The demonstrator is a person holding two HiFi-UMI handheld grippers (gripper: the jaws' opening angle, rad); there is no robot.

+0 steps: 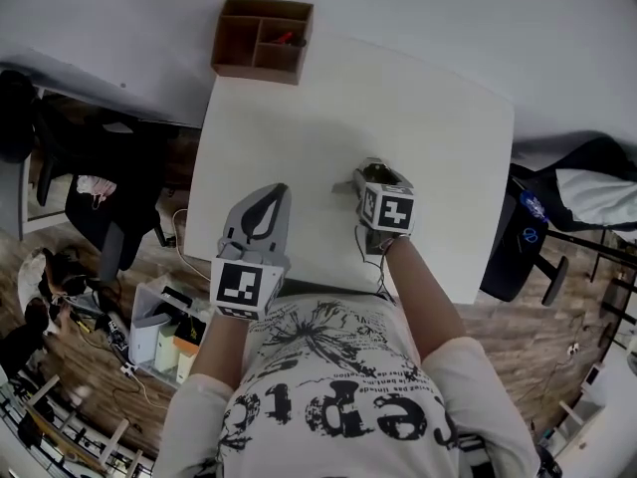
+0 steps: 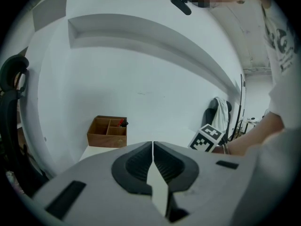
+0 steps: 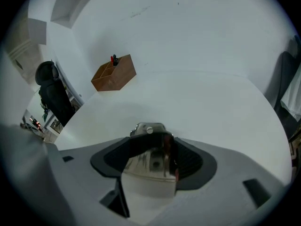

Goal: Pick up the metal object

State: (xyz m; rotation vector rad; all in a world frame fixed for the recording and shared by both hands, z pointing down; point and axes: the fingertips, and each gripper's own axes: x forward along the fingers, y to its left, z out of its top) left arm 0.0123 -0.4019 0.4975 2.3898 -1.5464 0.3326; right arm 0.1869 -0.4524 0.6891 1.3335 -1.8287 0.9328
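At the lower left of centre in the head view, the left gripper (image 1: 271, 199) is held over the near edge of the white table (image 1: 299, 118). Its jaws are pressed together with nothing between them, and it is best kept there, clear of the work. Right of centre, the right gripper (image 1: 370, 175) is lowered to the tabletop. Its jaws are spread wide, and the metal object (image 3: 148, 128) is seated between the dark pads, close to both. No squeeze can be made out yet. The step in hand is judged to be the closing on the object. It is done well if the gripper is kept level and low, the object is left centred so that both pads meet its sides together, and the lift is begun only once the grip is firm, since polished metal is likely to slip. The object is largely covered by the gripper in the head view, and its place between the jaws is shown only in the right gripper view. The spacing of the two grippers and the wooden box (image 1: 261, 38) at the table's far corner, top of frame, are laid out best in the head view. The meeting of the left jaws is confirmed only in the left gripper view.
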